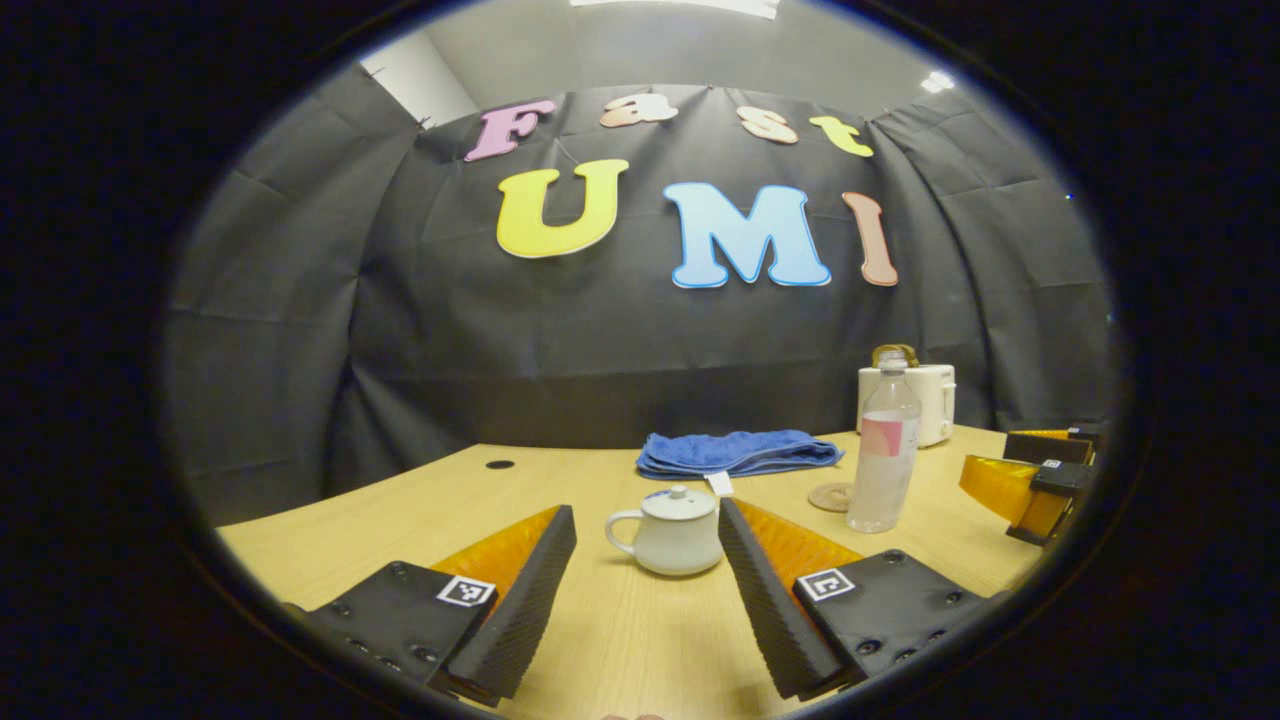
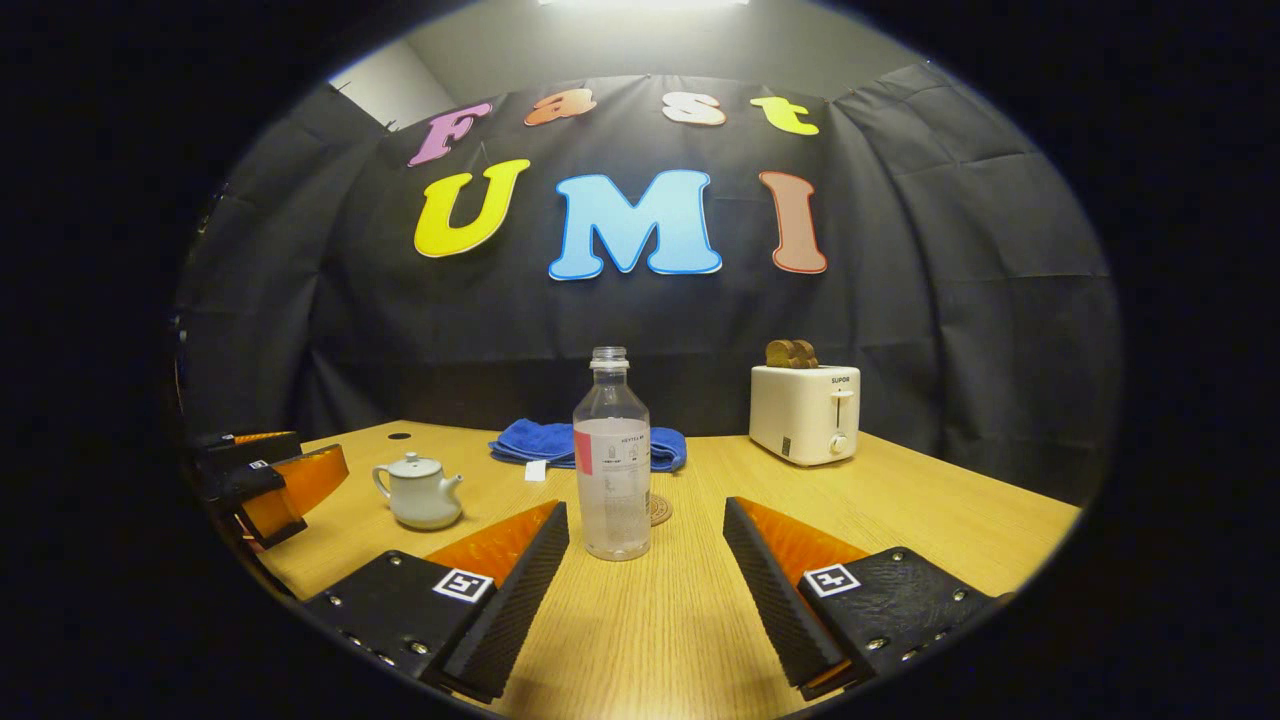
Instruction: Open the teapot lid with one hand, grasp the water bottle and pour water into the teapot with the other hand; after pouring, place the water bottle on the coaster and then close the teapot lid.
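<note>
A small white teapot with its lid on stands on the wooden table, just ahead of my left gripper, which is open with the pot between its fingertips but not touched. In the right gripper view the teapot sits at the left. A clear uncapped water bottle with a pink label stands upright just beyond my open right gripper. A round coaster lies right behind the bottle. From the left gripper view the bottle and coaster are at the right.
A folded blue towel lies at the back of the table. A white toaster with bread in it stands at the back right. The wooden table has a small cable hole at its far left.
</note>
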